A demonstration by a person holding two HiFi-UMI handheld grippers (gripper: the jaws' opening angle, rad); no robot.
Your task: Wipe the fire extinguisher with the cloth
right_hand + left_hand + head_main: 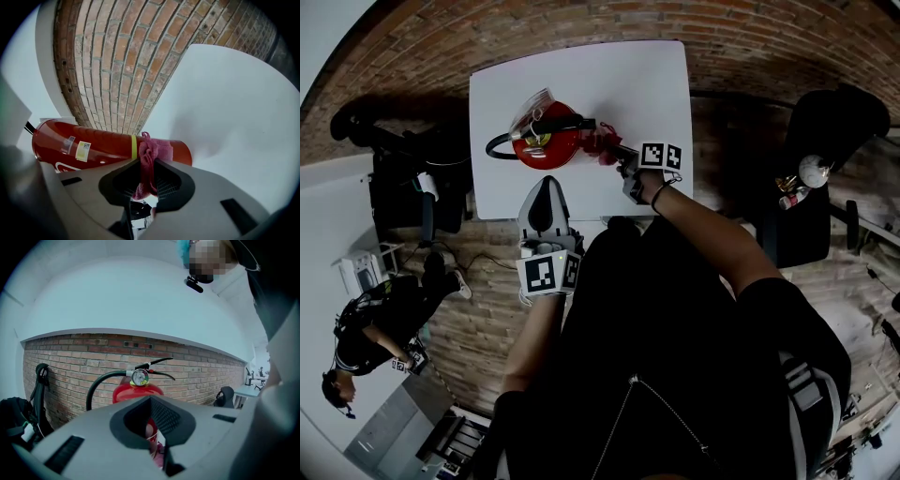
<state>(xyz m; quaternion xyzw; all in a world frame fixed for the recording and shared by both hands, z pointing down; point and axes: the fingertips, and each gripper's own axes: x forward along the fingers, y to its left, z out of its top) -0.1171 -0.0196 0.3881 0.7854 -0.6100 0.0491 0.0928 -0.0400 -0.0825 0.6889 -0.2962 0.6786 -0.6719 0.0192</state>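
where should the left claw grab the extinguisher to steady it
Probably the handle above the gauge, coming from the near side where the left claw sits. The extinguisher stands upright, its round body looks too wide for the jaws, and the cloth covers its right flank.

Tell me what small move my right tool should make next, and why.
Probably slide the right tool along the fire extinguisher toward its label. It is shut on the pink cloth, which lies against the red body near one end, so most of the cylinder lies beyond it.
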